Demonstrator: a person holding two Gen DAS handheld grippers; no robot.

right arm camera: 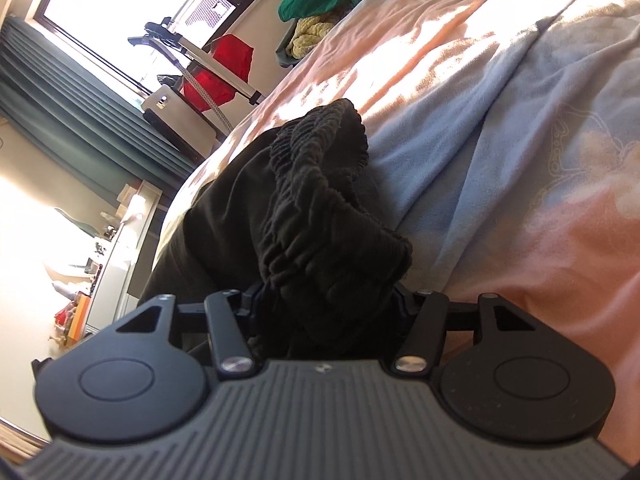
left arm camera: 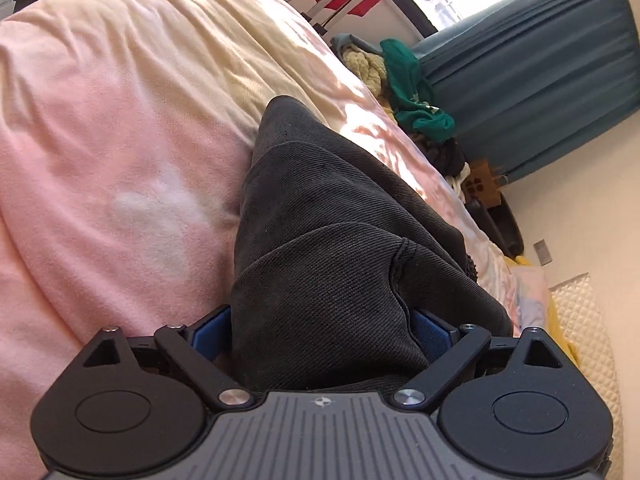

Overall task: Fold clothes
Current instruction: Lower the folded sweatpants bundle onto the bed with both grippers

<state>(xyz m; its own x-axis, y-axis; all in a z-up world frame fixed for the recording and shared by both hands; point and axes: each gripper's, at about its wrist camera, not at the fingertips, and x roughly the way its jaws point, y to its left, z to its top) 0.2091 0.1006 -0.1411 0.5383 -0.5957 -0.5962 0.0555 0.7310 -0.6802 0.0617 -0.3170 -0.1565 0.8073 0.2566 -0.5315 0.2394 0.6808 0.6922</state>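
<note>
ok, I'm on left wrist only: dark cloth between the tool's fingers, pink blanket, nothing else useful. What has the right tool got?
Observer: The right tool is closed on the garment's gathered elastic waistband.
Operator: What's under that end?
Observer: A pale blue patch of blanket lies right beside the waistband.
Operator: Anything past the bed edge?
Observer: A white desk with small clutter on it, near the wall.

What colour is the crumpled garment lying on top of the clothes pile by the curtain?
Green, crumpled green garment, with a pale print; clearest in the left wrist view.
</note>
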